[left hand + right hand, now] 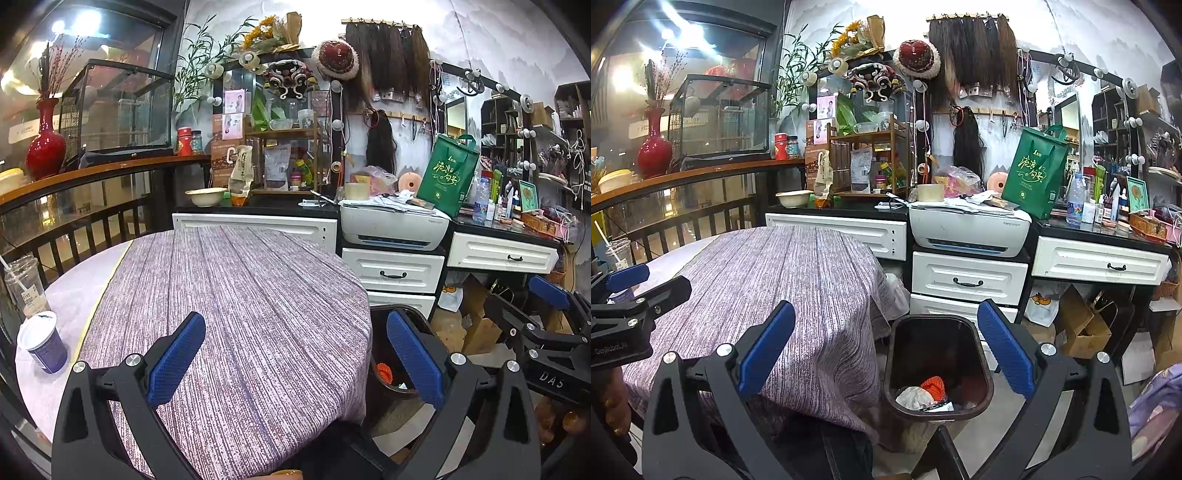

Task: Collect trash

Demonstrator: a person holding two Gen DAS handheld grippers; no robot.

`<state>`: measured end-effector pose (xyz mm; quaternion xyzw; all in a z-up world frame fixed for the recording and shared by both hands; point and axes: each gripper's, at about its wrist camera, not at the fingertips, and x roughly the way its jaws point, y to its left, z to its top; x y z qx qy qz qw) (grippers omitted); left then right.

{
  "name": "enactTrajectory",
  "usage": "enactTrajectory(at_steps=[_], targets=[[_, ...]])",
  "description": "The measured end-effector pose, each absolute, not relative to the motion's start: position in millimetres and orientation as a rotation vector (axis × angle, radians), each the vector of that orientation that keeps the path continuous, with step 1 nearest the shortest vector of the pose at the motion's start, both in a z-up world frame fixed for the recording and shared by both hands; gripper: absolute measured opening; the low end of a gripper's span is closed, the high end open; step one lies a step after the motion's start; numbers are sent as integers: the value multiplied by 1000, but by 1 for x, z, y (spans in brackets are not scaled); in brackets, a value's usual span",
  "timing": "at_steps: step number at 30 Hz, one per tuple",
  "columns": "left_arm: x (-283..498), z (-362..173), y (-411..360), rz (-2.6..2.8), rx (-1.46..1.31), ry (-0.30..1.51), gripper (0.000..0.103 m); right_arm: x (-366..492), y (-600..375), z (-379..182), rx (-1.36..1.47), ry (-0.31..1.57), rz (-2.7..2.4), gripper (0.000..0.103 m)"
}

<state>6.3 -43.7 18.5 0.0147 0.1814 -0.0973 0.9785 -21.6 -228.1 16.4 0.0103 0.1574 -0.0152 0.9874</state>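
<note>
Left wrist view, from the left edge inward: a clear plastic cup with a straw [24,291] and a white-lidded paper cup [42,341] stand on the bare margin of the round table [59,291], beside its purple striped cloth [240,306]. The left gripper [295,358] hangs over the cloth, blue pads spread wide, holding nothing. Right of the table sits the dark trash bin [938,369] on the floor, orange and white scraps inside; the right gripper [886,354] hovers above it, equally wide and empty.
</note>
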Motion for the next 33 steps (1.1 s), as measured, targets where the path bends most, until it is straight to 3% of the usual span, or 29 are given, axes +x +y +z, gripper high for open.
enactTrajectory(at_steps=[33], targets=[[3, 7, -44, -195, 20, 381, 97, -25, -229, 13, 20, 327, -25, 97]])
